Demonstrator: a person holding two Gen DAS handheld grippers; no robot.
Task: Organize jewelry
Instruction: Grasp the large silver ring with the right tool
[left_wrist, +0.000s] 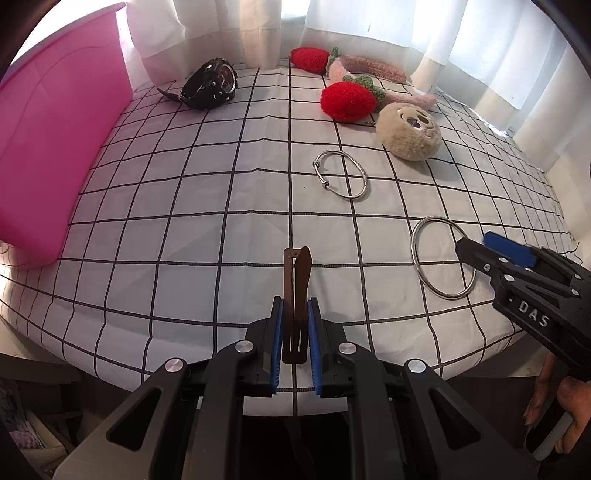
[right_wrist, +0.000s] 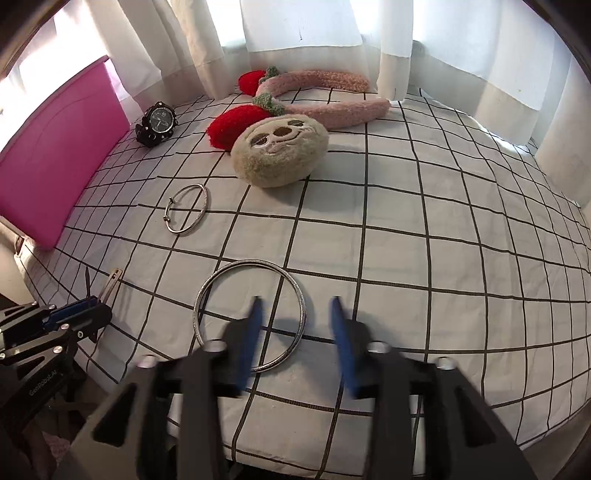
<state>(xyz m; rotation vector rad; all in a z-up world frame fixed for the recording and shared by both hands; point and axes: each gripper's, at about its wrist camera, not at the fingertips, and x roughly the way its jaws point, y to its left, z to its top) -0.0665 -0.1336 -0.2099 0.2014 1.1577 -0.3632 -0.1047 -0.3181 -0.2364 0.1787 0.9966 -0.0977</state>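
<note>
My left gripper (left_wrist: 295, 306) is shut on a brown hair clip (left_wrist: 295, 295), held upright above the checked cloth near its front edge. My right gripper (right_wrist: 295, 306) is open, its blurred fingers straddling the right rim of a large silver bangle (right_wrist: 207, 291); that bangle also shows in the left wrist view (left_wrist: 415, 254). A smaller open-ended silver bangle (left_wrist: 360, 173) lies further back, also in the right wrist view (right_wrist: 203, 210). A black watch (left_wrist: 210, 86) lies at the back left, near the pink box (left_wrist: 55, 147).
A plush sloth face (right_wrist: 280, 151) sits behind the small bangle, with a pink fluffy headband bearing red strawberries (right_wrist: 332, 107) behind it. White curtains close the back and right. The cloth's front edge drops off just below the grippers.
</note>
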